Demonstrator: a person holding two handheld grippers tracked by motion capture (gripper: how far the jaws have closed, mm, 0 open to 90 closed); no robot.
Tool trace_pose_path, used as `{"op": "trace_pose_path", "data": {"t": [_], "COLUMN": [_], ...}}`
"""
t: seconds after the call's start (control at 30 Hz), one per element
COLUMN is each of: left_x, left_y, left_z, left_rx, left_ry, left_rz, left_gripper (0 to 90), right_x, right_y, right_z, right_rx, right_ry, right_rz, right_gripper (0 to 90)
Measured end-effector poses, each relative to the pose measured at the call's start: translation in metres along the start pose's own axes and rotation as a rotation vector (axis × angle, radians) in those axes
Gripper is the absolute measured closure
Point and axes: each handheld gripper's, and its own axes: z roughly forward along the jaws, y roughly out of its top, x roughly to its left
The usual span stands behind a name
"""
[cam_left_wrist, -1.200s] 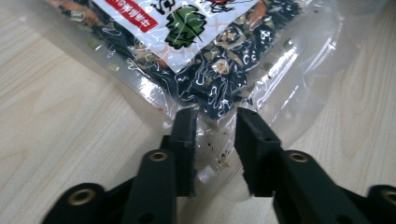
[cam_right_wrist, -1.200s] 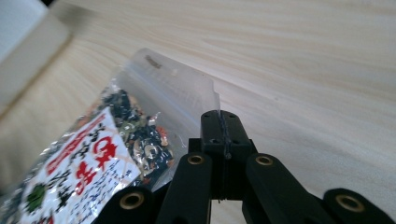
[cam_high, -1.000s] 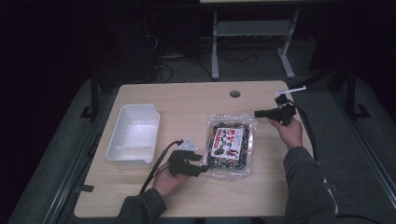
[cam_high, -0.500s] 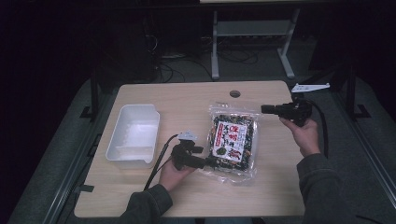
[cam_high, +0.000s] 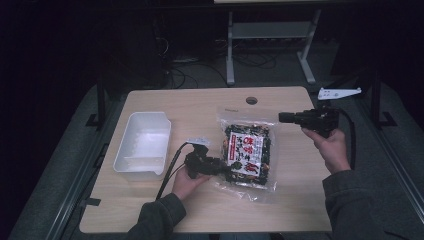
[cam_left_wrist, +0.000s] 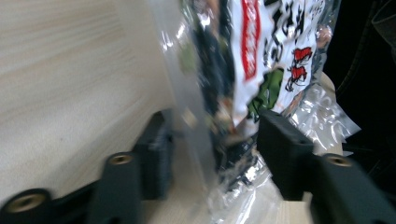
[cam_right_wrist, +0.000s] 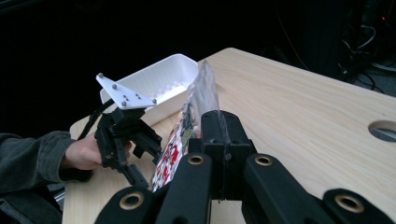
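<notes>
A white tub (cam_high: 144, 145) sits empty on the left of the desk (cam_high: 200, 107). The desk has a round hole (cam_high: 251, 100) near its far edge.

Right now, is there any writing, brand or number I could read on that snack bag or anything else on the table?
Snack bag: a white label with red and dark print, seemingly not Latin letters; too blurred to read in the high view and in the left gripper view.
White tub: no writing to be seen.
Table: none.
Grippers: no legible marking.
</notes>
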Motion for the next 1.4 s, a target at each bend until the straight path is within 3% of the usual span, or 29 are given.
{"op": "trace_pose_path", "data": {"t": [0.33, 0.47, 0.53, 0.6, 0.63, 0.73, 0.87, 0.9, 0.97, 1.0, 1.1, 1.23, 1.3, 1.4], "left_x": [-0.011, -0.017, -0.023, -0.027, -0.027, -0.030, -0.031, -0.032, -0.032, -0.031, -0.031, -0.032, -0.033, -0.034], "left_y": [0.001, 0.001, 0.001, 0.001, 0.001, 0.000, 0.000, 0.000, 0.000, 0.000, 0.000, -0.001, -0.001, -0.001], "left_z": [-0.008, -0.011, -0.013, -0.014, -0.014, -0.015, -0.015, -0.016, -0.016, -0.016, -0.017, -0.018, -0.020, -0.021], "left_rx": [-0.006, -0.001, 0.004, 0.020, 0.020, 0.025, 0.025, 0.027, 0.026, 0.027, 0.032, 0.044, 0.054, 0.054], "left_ry": [-0.042, -0.032, -0.010, 0.014, 0.014, 0.024, 0.025, 0.024, 0.022, 0.020, 0.017, 0.022, 0.030, 0.033], "left_rz": [0.089, 0.133, 0.173, 0.209, 0.209, 0.233, 0.244, 0.248, 0.251, 0.250, 0.255, 0.264, 0.280, 0.289], "left_gripper": [70.1, 72.6, 73.3, 73.6, 73.6, 73.8, 74.0, 74.0, 74.0, 74.0, 74.0, 74.0, 74.2, 74.3], "right_x": [0.007, 0.007, 0.003, 0.000, 0.000, -0.007, -0.011, -0.011, -0.009, -0.008, -0.008, -0.007, -0.003, 0.000], "right_y": [0.002, 0.001, -0.002, -0.007, -0.007, -0.019, -0.026, -0.029, -0.030, -0.031, -0.033, -0.034, -0.033, -0.031], "right_z": [-0.002, -0.004, -0.005, -0.001, -0.001, 0.013, 0.025, 0.033, 0.040, 0.044, 0.050, 0.053, 0.053, 0.051], "right_rx": [0.006, 0.013, -0.003, -0.007, -0.007, 0.034, 0.051, 0.078, 0.110, 0.128, 0.142, 0.158, 0.165, 0.176], "right_ry": [0.009, 0.005, 0.021, 0.023, 0.023, 0.052, 0.087, 0.121, 0.145, 0.163, 0.221, 0.234, 0.242, 0.247], "right_rz": [-0.014, -0.017, 0.005, 0.038, 0.038, 0.074, 0.100, 0.105, 0.091, 0.086, 0.092, 0.091, 0.054, 0.026], "right_gripper": [90.0, 89.8, 81.1, 65.9, 65.9, 43.9, 36.2, 32.1, 30.0, 24.5, 26.9, 33.5, 46.5, 57.6]}}
